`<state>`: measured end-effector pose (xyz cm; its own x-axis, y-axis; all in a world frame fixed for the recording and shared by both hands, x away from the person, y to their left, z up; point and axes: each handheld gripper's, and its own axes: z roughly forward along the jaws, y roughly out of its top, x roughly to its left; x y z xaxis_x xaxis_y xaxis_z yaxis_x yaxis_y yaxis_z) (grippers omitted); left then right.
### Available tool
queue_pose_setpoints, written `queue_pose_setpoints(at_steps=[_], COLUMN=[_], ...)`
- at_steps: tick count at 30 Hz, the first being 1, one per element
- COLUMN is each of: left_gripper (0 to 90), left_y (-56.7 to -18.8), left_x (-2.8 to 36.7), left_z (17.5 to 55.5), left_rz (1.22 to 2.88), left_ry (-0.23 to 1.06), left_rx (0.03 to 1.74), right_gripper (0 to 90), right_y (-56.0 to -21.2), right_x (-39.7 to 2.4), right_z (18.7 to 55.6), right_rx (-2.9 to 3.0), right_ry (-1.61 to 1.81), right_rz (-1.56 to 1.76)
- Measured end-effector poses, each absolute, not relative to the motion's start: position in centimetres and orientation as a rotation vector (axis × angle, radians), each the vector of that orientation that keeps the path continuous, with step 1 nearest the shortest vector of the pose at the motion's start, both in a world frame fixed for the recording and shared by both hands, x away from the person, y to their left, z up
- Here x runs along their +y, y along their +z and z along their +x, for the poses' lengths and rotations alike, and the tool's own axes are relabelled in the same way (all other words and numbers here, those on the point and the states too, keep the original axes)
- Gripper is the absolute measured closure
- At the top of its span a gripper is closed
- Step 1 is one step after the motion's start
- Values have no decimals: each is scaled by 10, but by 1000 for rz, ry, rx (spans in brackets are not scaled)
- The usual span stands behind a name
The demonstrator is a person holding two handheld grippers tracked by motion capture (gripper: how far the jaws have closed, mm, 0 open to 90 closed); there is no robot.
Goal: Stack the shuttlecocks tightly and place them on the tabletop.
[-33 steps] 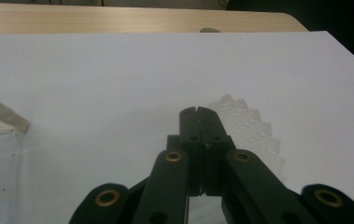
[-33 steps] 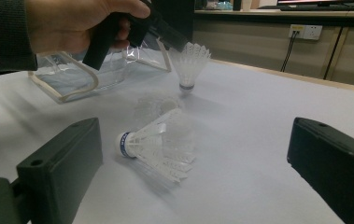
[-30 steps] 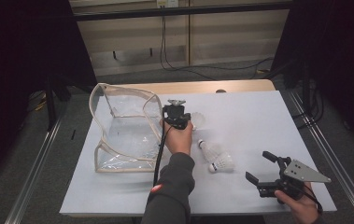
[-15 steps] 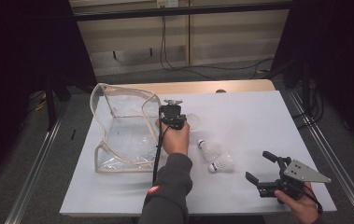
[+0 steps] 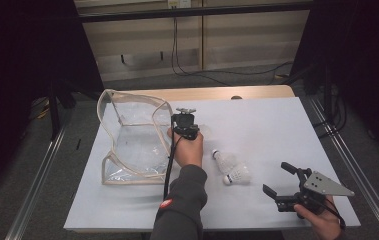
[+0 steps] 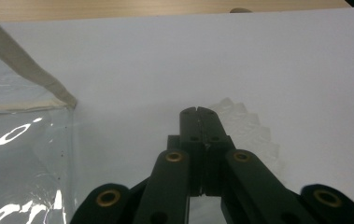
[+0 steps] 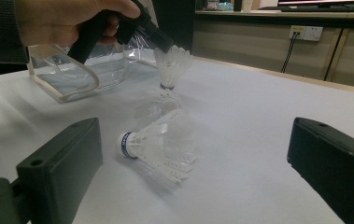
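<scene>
Left hand-held gripper [image 5: 189,116], high view: held above the white surface [image 5: 277,125] just right of the clear bag [image 5: 132,142], a shuttlecock faint at its tip. Right hand-held gripper [image 5: 279,181] at the near right corner, jaws spread, nothing between them. Two more shuttlecocks [image 5: 232,167] lie side by side between the grippers.

Left gripper view: jaws pressed together on the feather edge of a shuttlecock [image 6: 247,128]; bag corner [image 6: 30,140] to the left.

Right gripper view: wide-apart jaws frame a lying shuttlecock [image 7: 158,144], blue-banded cork leftward, a second behind it. Farther off, the left hand-held gripper [image 7: 165,46] pinches the third shuttlecock [image 7: 171,65] by its skirt, cork down, on or just above the surface.
</scene>
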<state>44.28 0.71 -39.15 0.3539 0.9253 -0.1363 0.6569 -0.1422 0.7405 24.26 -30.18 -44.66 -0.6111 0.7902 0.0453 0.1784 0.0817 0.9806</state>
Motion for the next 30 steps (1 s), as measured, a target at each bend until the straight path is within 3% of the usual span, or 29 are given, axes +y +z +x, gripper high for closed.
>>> queue_pose_setpoints(at_steps=[30], left_gripper=[828], left_y=[-407], left_x=[0], left_z=[450], left_rz=[1827], left_ry=[440], left_rx=[1333], right_gripper=[25], right_y=[-447], right_x=[-301], right_z=[243], right_rx=[1861], right_ry=[1572], right_rz=[952])
